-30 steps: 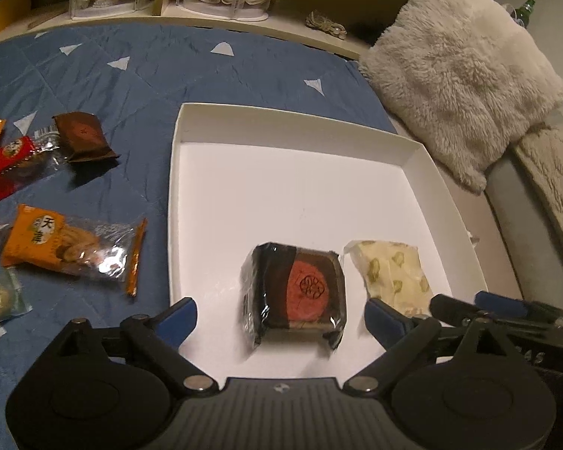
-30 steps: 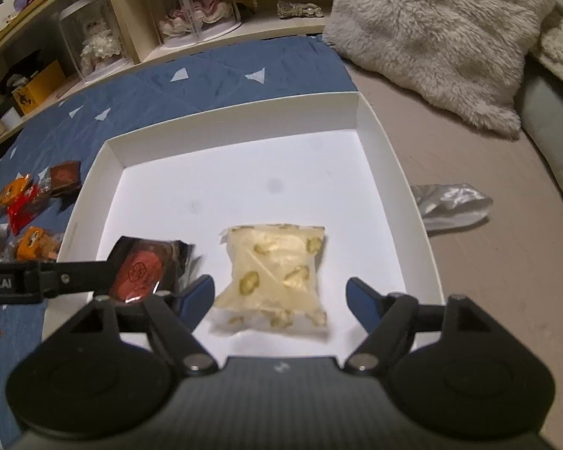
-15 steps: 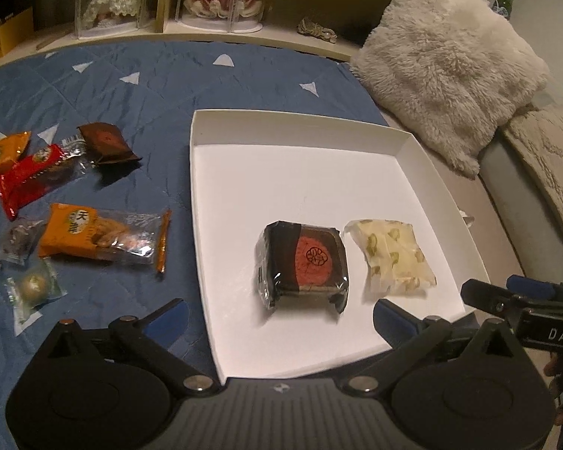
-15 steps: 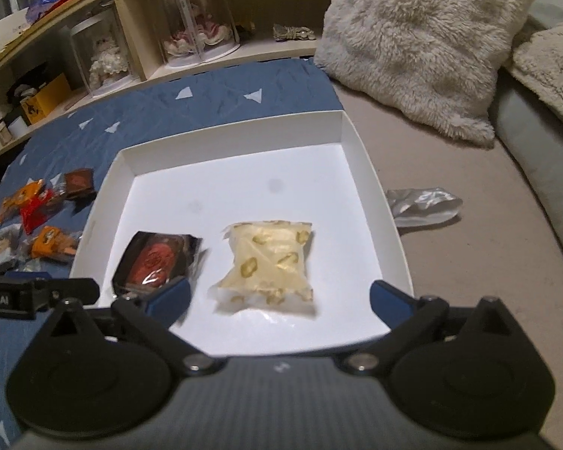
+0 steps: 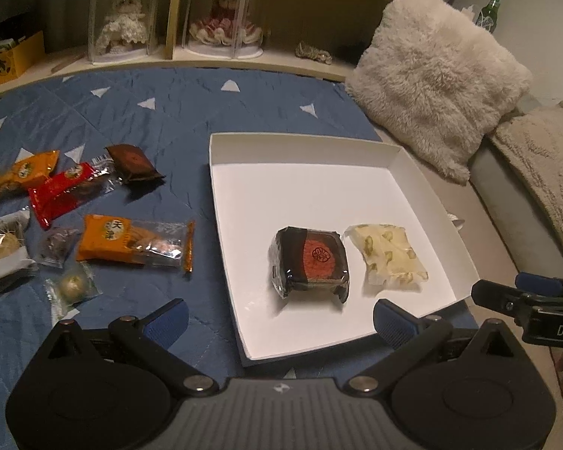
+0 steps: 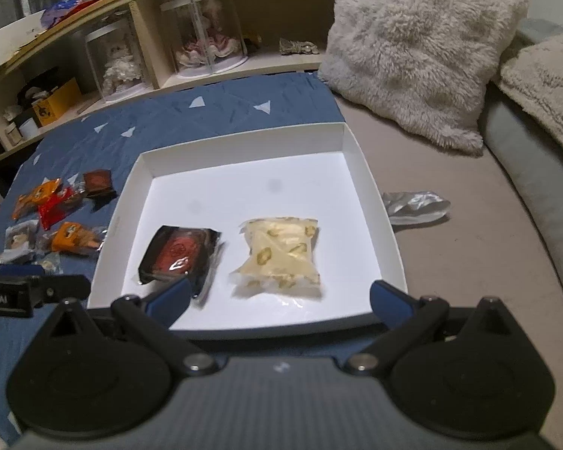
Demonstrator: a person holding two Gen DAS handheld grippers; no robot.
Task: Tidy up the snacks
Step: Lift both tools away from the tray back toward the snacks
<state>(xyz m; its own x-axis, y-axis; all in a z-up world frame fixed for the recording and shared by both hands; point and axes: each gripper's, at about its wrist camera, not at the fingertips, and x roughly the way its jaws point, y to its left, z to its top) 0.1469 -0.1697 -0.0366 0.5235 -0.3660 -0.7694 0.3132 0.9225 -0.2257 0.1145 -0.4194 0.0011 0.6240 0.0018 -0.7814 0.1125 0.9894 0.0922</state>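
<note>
1. My left gripper (image 5: 279, 317) stood with its blue-padded fingers (image 5: 169, 317) spread wide and nothing between them, low over the near edge of the white tray (image 5: 221, 202).
2. My right gripper (image 6: 277, 296) was likewise spread wide and empty, held just short of the tray's near rim (image 6: 274, 332).
3. The tray lay half on the blue quilt (image 5: 169, 105) and half on the grey couch seat (image 6: 450, 281). Two snacks lay inside it, toward its 6 o'clock side.
4. The dark-wrapped mooncake (image 5: 309, 262), with a red round seal on top, lay flat on the tray floor; in the right wrist view it sat at 9 o'clock of the pale packet (image 6: 178, 257).
5. The pale nougat packet (image 5: 386, 257) lay just beside the mooncake at its 3 o'clock, close to it; I could not tell whether their wrappers touched.
6. Loose snacks lay on the quilt at 9 o'clock of the tray: an orange-ended clear packet (image 5: 131, 242), a red packet (image 5: 65, 191), a small brown packet (image 5: 133, 163), an orange packet (image 5: 15, 178) and a gold foil ball in clear wrap (image 5: 71, 285).
7. A crumpled silver wrapper (image 6: 416, 206) lay on the couch seat at 3 o'clock of the tray, just outside its wall.
8. A shaggy cream pillow (image 6: 420, 48) leaned at 1 o'clock, well beyond the tray.
</note>
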